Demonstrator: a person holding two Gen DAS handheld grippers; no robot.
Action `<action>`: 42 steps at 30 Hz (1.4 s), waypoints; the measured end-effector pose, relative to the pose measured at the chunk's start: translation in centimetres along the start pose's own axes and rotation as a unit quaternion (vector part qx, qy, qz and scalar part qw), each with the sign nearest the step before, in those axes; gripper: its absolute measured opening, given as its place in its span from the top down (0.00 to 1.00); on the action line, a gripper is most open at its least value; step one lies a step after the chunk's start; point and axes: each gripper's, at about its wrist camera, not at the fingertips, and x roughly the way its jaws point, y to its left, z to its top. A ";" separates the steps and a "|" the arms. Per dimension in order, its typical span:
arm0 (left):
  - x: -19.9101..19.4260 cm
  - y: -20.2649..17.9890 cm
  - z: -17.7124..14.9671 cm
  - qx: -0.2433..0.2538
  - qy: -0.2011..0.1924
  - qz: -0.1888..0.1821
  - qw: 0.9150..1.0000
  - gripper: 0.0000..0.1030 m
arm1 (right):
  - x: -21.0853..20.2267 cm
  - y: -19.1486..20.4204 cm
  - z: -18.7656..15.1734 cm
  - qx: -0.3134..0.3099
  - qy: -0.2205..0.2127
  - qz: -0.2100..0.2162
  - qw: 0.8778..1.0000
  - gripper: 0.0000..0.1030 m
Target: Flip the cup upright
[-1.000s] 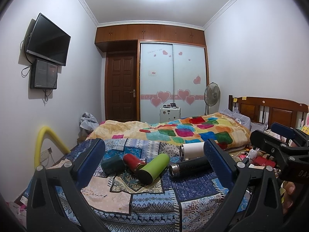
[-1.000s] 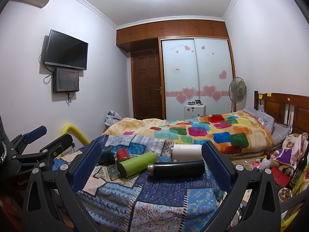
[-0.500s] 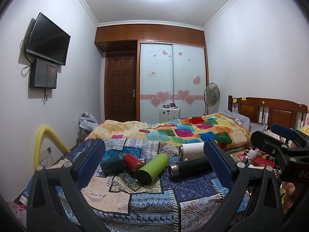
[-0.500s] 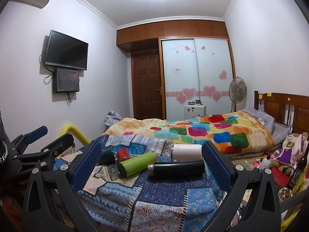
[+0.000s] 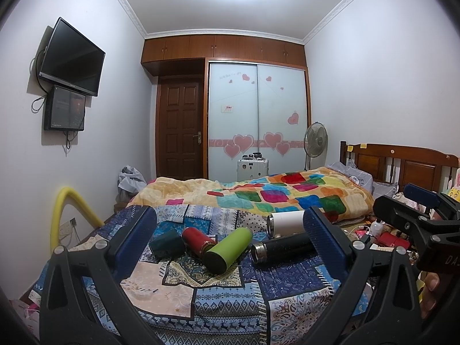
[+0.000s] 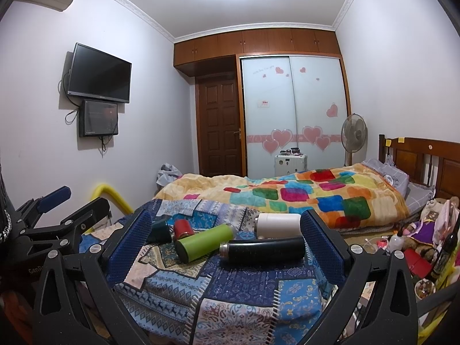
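Observation:
Several cups lie on their sides on a patchwork cloth (image 5: 224, 296): a dark green cup (image 5: 167, 243), a red cup (image 5: 197, 239), a lime green cup (image 5: 228, 249), a black flask (image 5: 280, 247) and a white cup (image 5: 284, 223). My left gripper (image 5: 230, 238) is open and empty, short of them. My right gripper (image 6: 227, 240) is open and empty, in front of the black flask (image 6: 261, 249) and lime cup (image 6: 205, 241). The white cup (image 6: 277, 224), red cup (image 6: 182, 228) and dark green cup (image 6: 161, 230) lie behind.
A bed with a colourful blanket (image 5: 273, 198) lies behind the cloth. Clutter (image 6: 417, 244) sits on the right by the wooden headboard (image 6: 425, 161). A yellow tube (image 5: 61, 210) stands by the left wall. The right gripper shows in the left wrist view (image 5: 417, 218).

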 end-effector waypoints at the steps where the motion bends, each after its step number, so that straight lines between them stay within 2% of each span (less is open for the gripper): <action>1: 0.1 0.0 0.0 0.000 0.001 0.000 1.000 0.00 | 0.1 -0.1 -0.1 0.001 0.001 0.000 1.000 0.00; 12: 2.8 0.4 -0.9 -0.006 0.026 -0.009 1.000 0.00 | 2.8 -0.9 -1.4 -0.002 0.027 0.001 1.000 0.00; 19: 7.9 0.8 -2.7 -0.015 0.076 -0.014 0.997 0.00 | 7.6 -2.4 -2.6 -0.048 0.081 -0.006 0.996 0.00; 23: 11.4 1.5 -4.3 -0.026 0.109 -0.016 0.994 0.00 | 11.2 -3.7 -3.7 -0.093 0.127 -0.011 0.987 0.00; 30: 16.3 1.9 -7.0 -0.016 0.148 -0.005 0.989 0.00 | 17.8 -6.2 -6.1 -0.166 0.227 -0.002 0.960 0.00; 36: 19.3 1.7 -9.1 -0.007 0.178 -0.011 0.984 0.00 | 22.9 -7.8 -7.4 -0.213 0.298 0.036 0.930 0.00; 42: 20.8 1.2 -10.7 0.000 0.197 -0.015 0.980 0.00 | 26.1 -8.9 -7.6 -0.239 0.355 0.081 0.900 0.00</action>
